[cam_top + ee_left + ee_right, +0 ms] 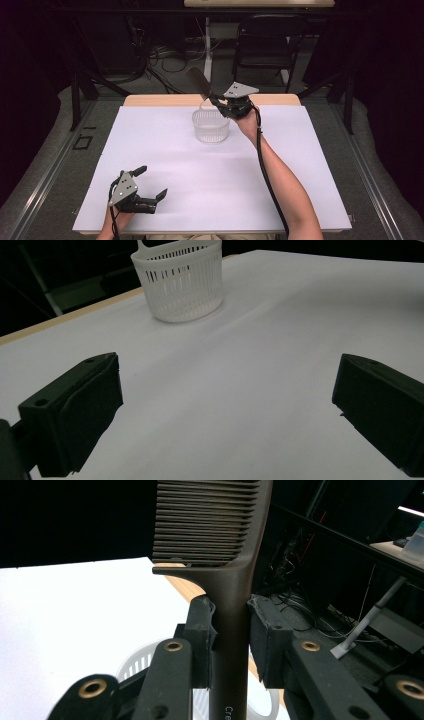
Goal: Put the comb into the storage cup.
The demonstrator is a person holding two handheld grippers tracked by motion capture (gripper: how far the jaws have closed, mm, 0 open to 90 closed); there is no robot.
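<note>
From the right gripper view, I lose the comb (220,525) at the top edge, so I can't see how far its teeth run, and its handle drops out of the bottom edge behind the jaws. The lettering on that handle is cut short and unreadable. The basket (135,667) below is mostly hidden by the jaws. In the left gripper view, the basket's handle is clipped at the top. From the high view, the comb is a dark blur.

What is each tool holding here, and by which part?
The right tool grips a dark comb by its handle, just below the teeth, above the white basket. The left tool stands open, holding nothing.
</note>
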